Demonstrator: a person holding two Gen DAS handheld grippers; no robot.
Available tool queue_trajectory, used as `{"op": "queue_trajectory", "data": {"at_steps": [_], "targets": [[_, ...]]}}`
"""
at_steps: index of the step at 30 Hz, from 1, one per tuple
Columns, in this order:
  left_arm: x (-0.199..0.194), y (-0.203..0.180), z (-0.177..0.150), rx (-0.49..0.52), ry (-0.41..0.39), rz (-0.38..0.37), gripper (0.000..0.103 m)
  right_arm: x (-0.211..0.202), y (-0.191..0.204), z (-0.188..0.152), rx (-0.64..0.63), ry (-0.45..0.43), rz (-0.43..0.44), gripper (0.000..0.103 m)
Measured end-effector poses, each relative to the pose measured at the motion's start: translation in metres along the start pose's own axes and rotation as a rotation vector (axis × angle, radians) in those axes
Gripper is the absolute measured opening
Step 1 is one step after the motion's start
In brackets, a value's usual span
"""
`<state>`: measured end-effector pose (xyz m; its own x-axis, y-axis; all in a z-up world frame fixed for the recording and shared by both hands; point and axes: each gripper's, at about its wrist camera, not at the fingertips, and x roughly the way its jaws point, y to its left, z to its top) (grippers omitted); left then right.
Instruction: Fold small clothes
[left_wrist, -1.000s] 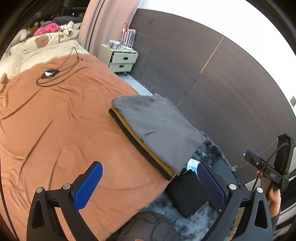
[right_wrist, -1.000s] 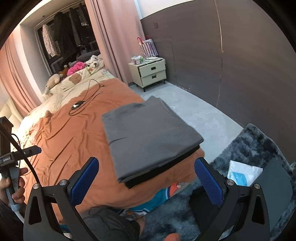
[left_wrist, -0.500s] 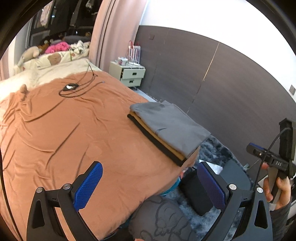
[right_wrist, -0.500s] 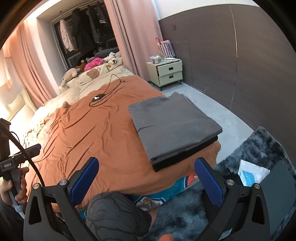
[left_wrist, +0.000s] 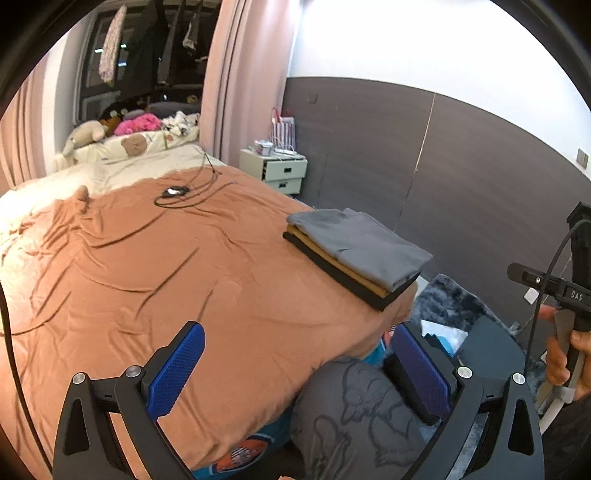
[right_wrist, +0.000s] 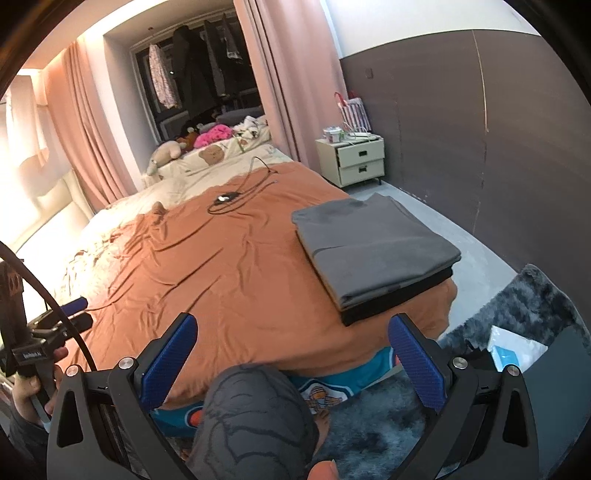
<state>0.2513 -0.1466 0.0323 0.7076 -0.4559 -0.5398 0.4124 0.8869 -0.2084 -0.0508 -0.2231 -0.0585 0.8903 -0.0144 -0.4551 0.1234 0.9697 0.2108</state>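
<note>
Filling most of both views, the bed (left_wrist: 155, 280) with its orange cover carries the finished work at its right foot corner: a stack of folded clothes (right_wrist: 373, 251) — grey on top, tan and black beneath, edges fairly squared. Compared with a second ago the stack sits smaller and farther off in both cameras, so both tools have pulled back and up from it. That retreat suggests the fold is done and placed. The left tool (left_wrist: 295, 369) and right tool (right_wrist: 291, 362) hang over the bed's near edge, blue pads spread wide, holding nothing — no unfolded garment shows on the cover.
</note>
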Motion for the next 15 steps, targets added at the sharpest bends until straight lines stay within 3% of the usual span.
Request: {"op": "queue_trajectory", "data": {"at_steps": [15], "targets": [[-0.067,0.030,-0.060,-0.084,-0.122,0.099,0.103,-0.011,0.032,-0.067,-0.031,-0.046,-0.021,0.103]]}}
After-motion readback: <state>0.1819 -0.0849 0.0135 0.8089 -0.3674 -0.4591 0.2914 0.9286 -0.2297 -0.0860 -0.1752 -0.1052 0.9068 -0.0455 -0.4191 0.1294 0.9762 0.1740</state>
